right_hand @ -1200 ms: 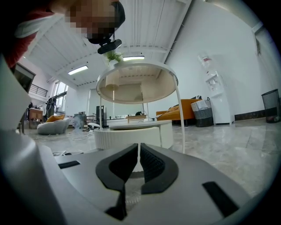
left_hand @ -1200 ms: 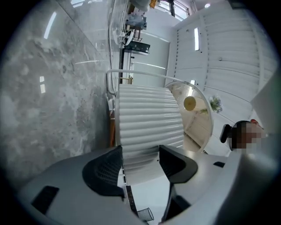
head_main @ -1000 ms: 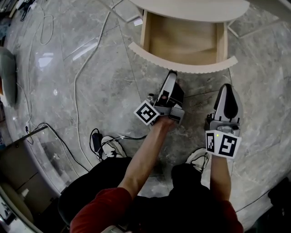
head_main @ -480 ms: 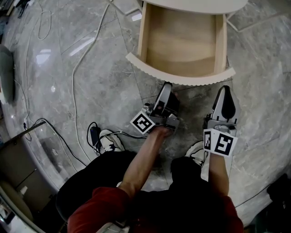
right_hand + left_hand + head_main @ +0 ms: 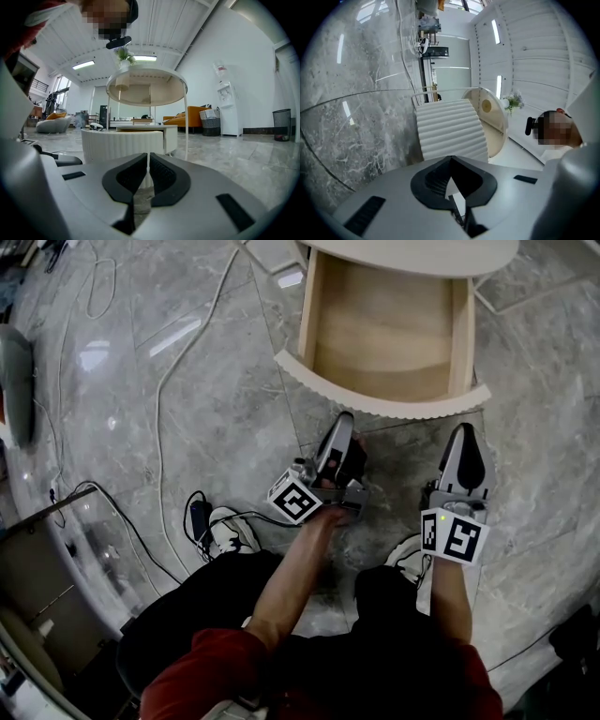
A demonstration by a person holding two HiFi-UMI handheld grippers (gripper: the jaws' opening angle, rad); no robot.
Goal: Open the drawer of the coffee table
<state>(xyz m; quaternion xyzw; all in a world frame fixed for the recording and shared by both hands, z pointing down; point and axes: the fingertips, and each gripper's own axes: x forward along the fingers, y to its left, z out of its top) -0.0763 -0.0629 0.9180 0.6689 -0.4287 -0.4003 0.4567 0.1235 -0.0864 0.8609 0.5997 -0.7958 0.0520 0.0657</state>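
Drawer (image 5: 384,334), upper centre: pale wood box, ribbed white front facing frame bottom, length running vertically. Left claw (image 5: 344,420) and right claw (image 5: 466,431) closed, empty.

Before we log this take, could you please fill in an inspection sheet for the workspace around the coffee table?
Surface: glossy grey marble floor.
Job's things: drawer of the coffee table pulled out, nothing inside.
Clutter: nothing seen.
Tongs: left tongs and right tongs both shut and empty, just short of the drawer front.
Cables: white cable across the floor; black adapter beside the person's shoe.
Surroundings: orange sofa, water dispenser, bin.
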